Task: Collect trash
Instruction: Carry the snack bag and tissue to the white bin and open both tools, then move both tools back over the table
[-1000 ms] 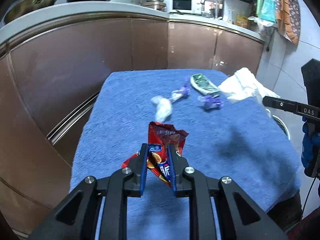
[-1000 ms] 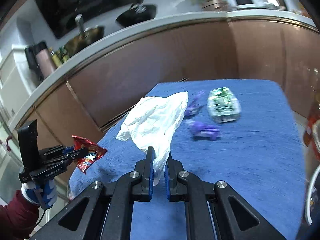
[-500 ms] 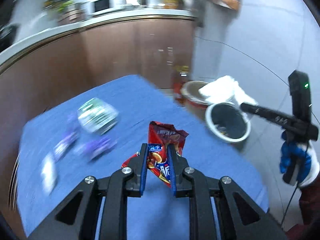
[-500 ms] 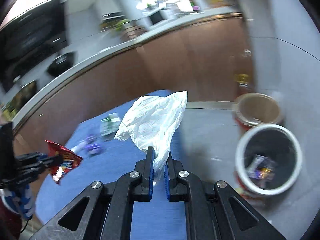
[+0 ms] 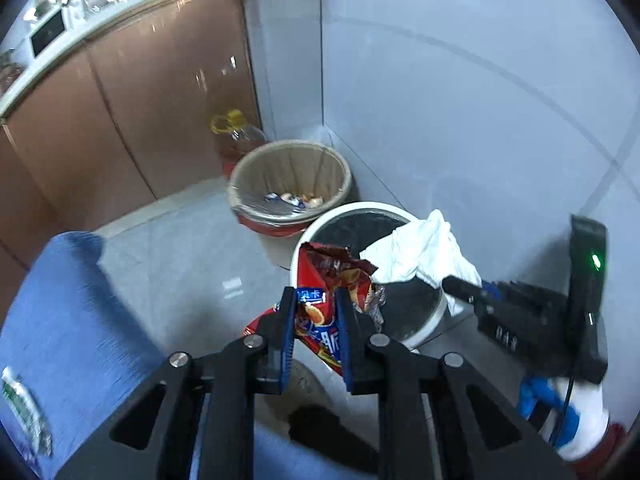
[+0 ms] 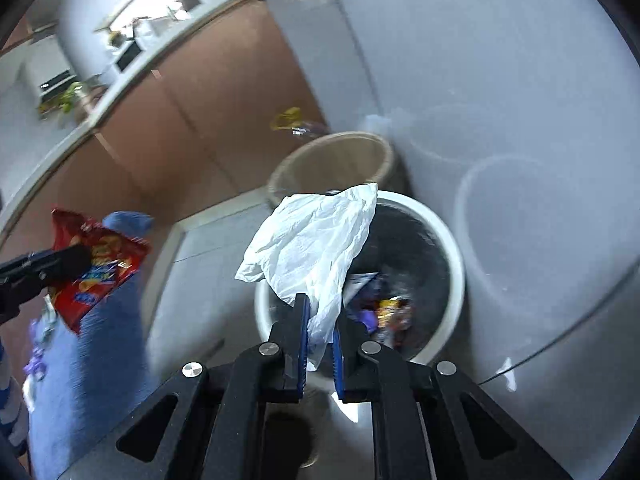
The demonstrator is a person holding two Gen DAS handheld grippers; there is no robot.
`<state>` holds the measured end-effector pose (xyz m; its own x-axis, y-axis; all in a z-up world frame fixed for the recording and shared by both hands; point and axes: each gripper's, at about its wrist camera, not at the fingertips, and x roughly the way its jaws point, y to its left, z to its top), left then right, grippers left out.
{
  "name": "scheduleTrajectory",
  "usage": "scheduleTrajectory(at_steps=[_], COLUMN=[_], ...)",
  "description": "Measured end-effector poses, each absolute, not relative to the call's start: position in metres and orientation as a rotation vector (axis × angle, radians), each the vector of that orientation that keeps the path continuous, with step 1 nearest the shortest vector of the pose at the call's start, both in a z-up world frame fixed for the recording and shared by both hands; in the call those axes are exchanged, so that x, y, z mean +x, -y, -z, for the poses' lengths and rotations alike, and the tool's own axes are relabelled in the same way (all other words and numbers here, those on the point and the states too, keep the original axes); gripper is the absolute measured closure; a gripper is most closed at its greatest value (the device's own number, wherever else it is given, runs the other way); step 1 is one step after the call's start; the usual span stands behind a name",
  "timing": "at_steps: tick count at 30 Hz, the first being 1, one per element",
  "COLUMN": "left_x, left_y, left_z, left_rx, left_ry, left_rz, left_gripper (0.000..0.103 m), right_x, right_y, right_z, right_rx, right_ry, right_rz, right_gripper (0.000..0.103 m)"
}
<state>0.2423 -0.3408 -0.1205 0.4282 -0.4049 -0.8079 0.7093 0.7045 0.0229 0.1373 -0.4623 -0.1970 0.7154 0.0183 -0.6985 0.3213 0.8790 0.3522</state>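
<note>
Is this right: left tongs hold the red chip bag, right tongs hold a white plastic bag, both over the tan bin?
Not the tan bin. Both wrist views show the red chip bag and white plastic bag at the white-rimmed black bin; the tan bin stands behind it.

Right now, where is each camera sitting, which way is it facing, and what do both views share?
Left wrist: on the left gripper, looking down past the red snack bag at the white bin; the right gripper and gloved hand show at right.
Right wrist: on the right gripper, looking down past the white plastic bag into that bin; the left gripper shows at left.
Shared: both bags, white bin, tan bin, blue cloth.
</note>
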Motion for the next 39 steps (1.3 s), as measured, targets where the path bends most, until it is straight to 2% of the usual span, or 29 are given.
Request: scheduleTrajectory(at_steps=[5,6,8,12,15,19,25,29,32,37,39], left_x=[0.278,0.285,0.294,0.305,0.309,0.307,0.286,0.268,0.252,0.219,0.204], left_y=[0.381,0.386,0.397,0.41,0.409,0.4,0.375,0.342,0.311,0.247,0.221], left_z=[0.157,0.163,0.175,0.187,0.186,0.176,0.148,0.124,0.105,0.078,0.07], left_rx=[0.363,0.353,0.334,0.322,0.292,0.292,0.312,0.326,0.33,0.322,0.32], left_ry=[-0.971,-0.989,-1.025,-1.054,-1.047,-1.024,-0.973,-0.928,-0.871,-0.781,-0.753], left_rz=[0.707,0.709,0.709,0.699,0.689,0.67,0.658,0.624,0.579,0.482,0.444], left_gripper=[0.082,0.079,0.073,0.071,0.071,0.071,0.071,0.07,0.062,0.06,0.054], right_x=[0.15,0.151,0.158,0.162,0.159,0.154,0.142,0.134,0.126,0.11,0.104], right_y=[0.468,0.468,0.469,0.47,0.47,0.462,0.446,0.432,0.418,0.388,0.373], right_z=[0.214,0.217,0.223,0.229,0.228,0.219,0.194,0.174,0.154,0.117,0.102], right_rx=[0.468,0.461,0.453,0.432,0.422,0.387,0.346,0.336,0.311,0.286,0.275], right_ry=[-0.795,-0.803,-0.814,-0.826,-0.825,-0.821,-0.794,-0.763,-0.72,-0.65,-0.621], right_rz=[0.207,0.212,0.224,0.25,0.265,0.299,0.322,0.308,0.293,0.236,0.201], right_gripper=[0.09,0.088,0.075,0.056,0.046,0.025,0.011,0.008,0.005,0.005,0.005])
